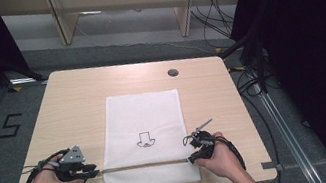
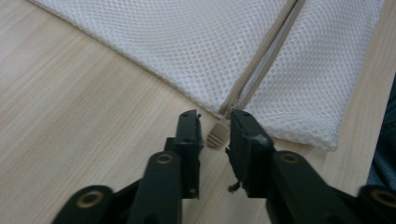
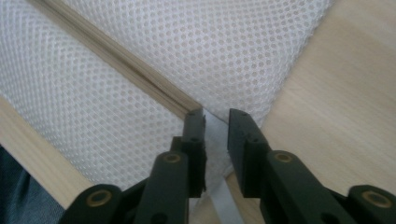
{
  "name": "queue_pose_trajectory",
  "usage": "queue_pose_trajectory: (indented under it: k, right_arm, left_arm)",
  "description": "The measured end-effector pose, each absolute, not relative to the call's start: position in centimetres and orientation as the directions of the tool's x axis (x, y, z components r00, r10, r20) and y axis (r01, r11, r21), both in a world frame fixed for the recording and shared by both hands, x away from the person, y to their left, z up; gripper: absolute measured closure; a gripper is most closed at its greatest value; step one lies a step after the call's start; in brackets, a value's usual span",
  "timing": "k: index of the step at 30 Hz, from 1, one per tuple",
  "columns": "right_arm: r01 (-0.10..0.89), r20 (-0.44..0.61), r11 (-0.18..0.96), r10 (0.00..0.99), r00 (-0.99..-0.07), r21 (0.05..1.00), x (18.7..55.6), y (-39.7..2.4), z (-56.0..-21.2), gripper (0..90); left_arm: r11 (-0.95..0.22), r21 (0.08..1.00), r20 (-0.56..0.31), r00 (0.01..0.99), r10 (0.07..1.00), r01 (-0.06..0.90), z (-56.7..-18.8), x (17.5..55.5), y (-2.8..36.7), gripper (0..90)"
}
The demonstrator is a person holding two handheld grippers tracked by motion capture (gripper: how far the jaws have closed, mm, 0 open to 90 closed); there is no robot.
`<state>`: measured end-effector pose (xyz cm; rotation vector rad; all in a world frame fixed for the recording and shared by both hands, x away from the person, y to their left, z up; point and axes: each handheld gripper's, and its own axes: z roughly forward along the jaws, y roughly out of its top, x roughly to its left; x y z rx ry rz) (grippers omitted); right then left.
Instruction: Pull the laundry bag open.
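Observation:
A white mesh laundry bag (image 1: 144, 125) with a small black drawing on it lies flat in the middle of the wooden table (image 1: 68, 113). Its beige zipper (image 1: 143, 165) runs across the near end. My left gripper (image 1: 95, 173) sits at the zipper's left end. In the left gripper view its jaws (image 2: 214, 116) stand apart, with the beige pull tab (image 2: 217, 135) loose between them. My right gripper (image 1: 192, 158) is at the zipper's right end. There its jaws (image 3: 216, 114) are apart too, over the bag's corner, and a white tab (image 3: 219, 196) lies between them, not pinched.
A round cable hole (image 1: 173, 73) is in the table behind the bag. Wooden furniture legs (image 1: 62, 23) and loose cables (image 1: 214, 16) stand on the floor beyond the table. Dark curtains hang on both sides. The near table edge lies just under the hands.

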<state>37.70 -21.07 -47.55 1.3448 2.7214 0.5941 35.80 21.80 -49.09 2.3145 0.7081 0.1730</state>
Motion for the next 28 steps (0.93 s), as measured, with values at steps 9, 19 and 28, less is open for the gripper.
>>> queue_pose_trajectory:
  k: [9,19,28]
  right_arm:
    - [0.773,0.131,0.461,0.817,-0.561,0.436,37.8,-21.8,-46.7,68.4]
    - [0.758,0.143,0.405,0.829,-0.54,0.51,38.4,-22.4,-46.8,58.6]
    - [0.766,0.154,0.398,0.832,-0.533,0.505,38.6,-22.4,-47.3,56.3]
  left_arm:
    - [-0.479,0.791,-0.066,0.832,0.551,0.38,-48.1,36.1,22.3,40.8]
    - [-0.315,0.826,-0.111,0.682,0.723,0.468,-48.0,37.6,25.1,33.0]
    - [-0.332,0.827,-0.068,0.668,0.741,0.453,-47.9,38.0,25.4,33.9]
